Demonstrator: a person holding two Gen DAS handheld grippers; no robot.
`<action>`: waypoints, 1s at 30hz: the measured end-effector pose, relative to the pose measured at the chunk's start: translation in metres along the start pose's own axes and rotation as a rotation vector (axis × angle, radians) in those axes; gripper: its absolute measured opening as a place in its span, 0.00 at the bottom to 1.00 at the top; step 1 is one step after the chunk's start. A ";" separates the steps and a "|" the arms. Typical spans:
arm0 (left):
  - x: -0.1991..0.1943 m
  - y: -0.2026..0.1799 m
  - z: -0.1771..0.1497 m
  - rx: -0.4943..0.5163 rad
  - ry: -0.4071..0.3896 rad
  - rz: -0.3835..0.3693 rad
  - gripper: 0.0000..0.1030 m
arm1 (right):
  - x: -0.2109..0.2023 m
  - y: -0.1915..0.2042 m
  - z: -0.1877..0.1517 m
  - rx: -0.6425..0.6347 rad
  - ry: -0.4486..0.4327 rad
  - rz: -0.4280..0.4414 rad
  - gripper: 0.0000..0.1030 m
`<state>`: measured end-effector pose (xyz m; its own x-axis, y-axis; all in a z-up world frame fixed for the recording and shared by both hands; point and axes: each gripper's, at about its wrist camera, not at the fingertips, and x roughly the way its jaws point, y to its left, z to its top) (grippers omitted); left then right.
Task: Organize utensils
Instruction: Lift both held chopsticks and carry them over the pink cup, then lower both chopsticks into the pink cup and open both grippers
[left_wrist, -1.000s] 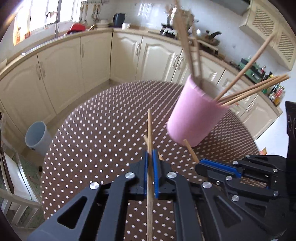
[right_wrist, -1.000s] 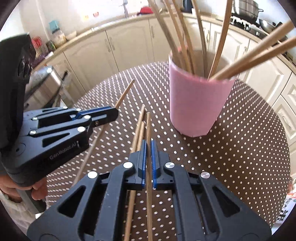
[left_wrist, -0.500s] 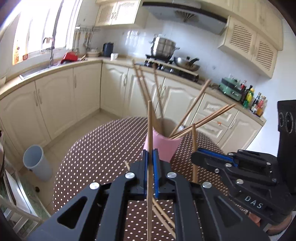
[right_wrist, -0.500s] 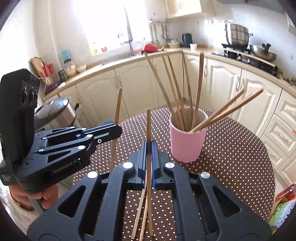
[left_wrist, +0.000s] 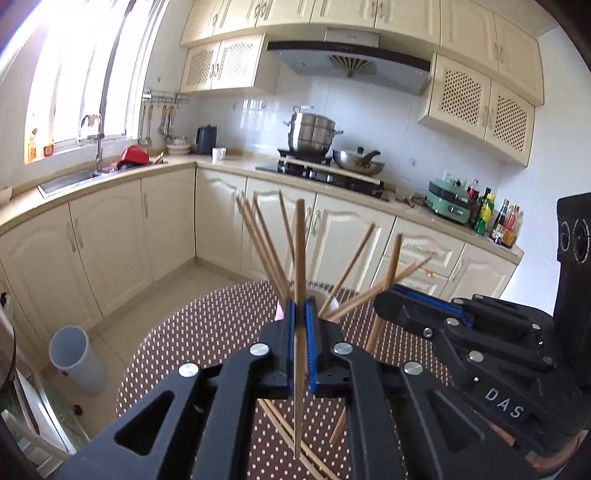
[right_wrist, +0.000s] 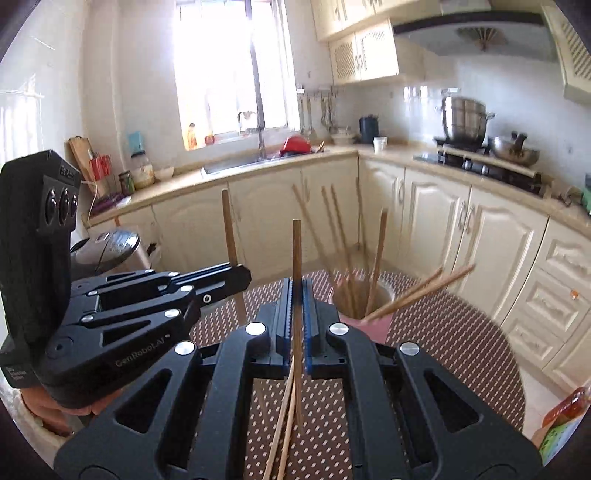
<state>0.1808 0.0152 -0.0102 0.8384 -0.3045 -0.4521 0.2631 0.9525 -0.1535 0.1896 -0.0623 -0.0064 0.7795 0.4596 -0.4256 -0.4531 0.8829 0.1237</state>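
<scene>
Where the left wrist camera looks out, the left gripper is clamped on one upright chopstick, with the pink cup of chopsticks just behind it on the dotted table. The right gripper pinches another chopstick — loose chopsticks lie below.

From the right wrist view, its jaws are closed on its chopstick; the cup sits on the table beyond, slightly right — the left gripper stands alongside.
</scene>
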 end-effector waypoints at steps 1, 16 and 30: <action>-0.001 -0.002 0.005 0.004 -0.015 -0.001 0.06 | -0.001 0.000 0.004 0.000 -0.015 -0.002 0.05; 0.009 -0.005 0.075 -0.041 -0.237 -0.008 0.06 | -0.003 -0.017 0.053 0.012 -0.239 -0.088 0.05; 0.045 -0.018 0.074 -0.025 -0.258 -0.023 0.06 | 0.014 -0.033 0.052 0.005 -0.257 -0.139 0.05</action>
<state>0.2491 -0.0152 0.0376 0.9271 -0.3106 -0.2099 0.2746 0.9438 -0.1842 0.2377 -0.0804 0.0300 0.9183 0.3432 -0.1975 -0.3327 0.9392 0.0849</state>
